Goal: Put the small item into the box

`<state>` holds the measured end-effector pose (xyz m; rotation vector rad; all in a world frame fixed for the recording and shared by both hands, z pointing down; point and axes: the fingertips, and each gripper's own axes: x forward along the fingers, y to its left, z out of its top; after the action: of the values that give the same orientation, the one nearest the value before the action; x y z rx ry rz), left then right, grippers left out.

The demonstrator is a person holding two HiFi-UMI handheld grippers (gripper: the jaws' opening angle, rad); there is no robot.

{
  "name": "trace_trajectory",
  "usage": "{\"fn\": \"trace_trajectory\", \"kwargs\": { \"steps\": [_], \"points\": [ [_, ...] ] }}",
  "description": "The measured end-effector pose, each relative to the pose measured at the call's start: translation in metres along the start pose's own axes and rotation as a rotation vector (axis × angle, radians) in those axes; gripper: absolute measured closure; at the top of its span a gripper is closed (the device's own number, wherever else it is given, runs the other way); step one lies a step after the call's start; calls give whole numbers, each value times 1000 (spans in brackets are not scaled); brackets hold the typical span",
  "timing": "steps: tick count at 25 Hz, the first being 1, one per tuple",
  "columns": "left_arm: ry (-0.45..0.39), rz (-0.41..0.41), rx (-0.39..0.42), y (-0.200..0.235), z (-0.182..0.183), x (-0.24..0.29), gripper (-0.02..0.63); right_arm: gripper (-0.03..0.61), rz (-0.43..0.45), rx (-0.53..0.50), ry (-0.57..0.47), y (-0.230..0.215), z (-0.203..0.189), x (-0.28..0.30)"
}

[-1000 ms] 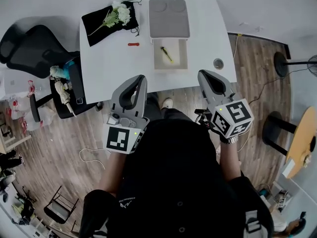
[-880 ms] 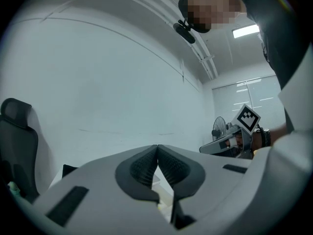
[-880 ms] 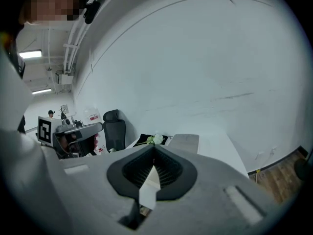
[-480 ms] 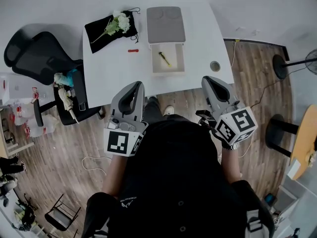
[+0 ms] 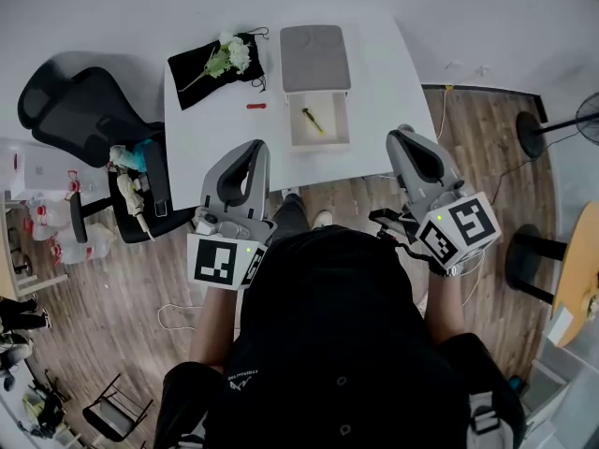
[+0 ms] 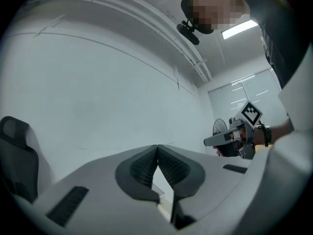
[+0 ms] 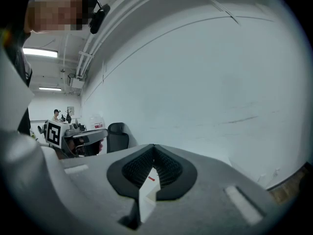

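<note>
A small red item (image 5: 254, 106) lies on the white table (image 5: 201, 138), between a black cloth and the box. The box (image 5: 318, 122) stands with its tray pulled out under a grey lid (image 5: 314, 56), and a yellowish stick lies inside. My left gripper (image 5: 255, 145) hangs over the table's near edge, shut with nothing in it. My right gripper (image 5: 401, 135) is off the table's right corner, shut and empty. In the right gripper view the red item (image 7: 151, 178) shows below the closed jaws (image 7: 153, 148). The left gripper view's jaws (image 6: 157, 148) meet, with the right gripper (image 6: 234, 136) beyond.
A black cloth with white flowers (image 5: 217, 62) lies at the table's far left. A black office chair (image 5: 80, 101) and a loaded stool (image 5: 140, 181) stand left of the table. A fan stand (image 5: 538, 120) is at the right on the wooden floor.
The table has drifted farther away and slightly right in the head view. Both grippers stay shut and keep their places in front of the person.
</note>
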<state>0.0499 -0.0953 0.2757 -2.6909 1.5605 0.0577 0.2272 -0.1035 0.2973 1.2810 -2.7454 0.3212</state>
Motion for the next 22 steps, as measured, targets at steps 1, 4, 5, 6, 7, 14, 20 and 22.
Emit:
{"fn": "trace_trajectory", "kwargs": {
  "steps": [1,4,5,6,7,14,20,22],
  "points": [
    [-9,2,-2,2,6,2,609,572,4,-12,-10,1,6,1],
    [-47,3,-11,10,28,8,609,572,19,-48,-39,5,24,5],
    [-58,3,-5,11,34,9,609,572,23,-58,-49,6,29,6],
    [-66,2,6,12,39,9,609,572,27,-66,-59,7,34,6],
    [-71,2,18,13,43,10,609,572,32,-72,-69,8,39,6],
    [-102,15,60,18,67,9,609,572,34,-102,-115,11,63,4],
    [-93,23,68,19,66,9,609,573,30,-110,-138,12,74,2],
    [-89,26,62,20,63,10,609,572,30,-104,-138,11,73,2]
  ]
}}
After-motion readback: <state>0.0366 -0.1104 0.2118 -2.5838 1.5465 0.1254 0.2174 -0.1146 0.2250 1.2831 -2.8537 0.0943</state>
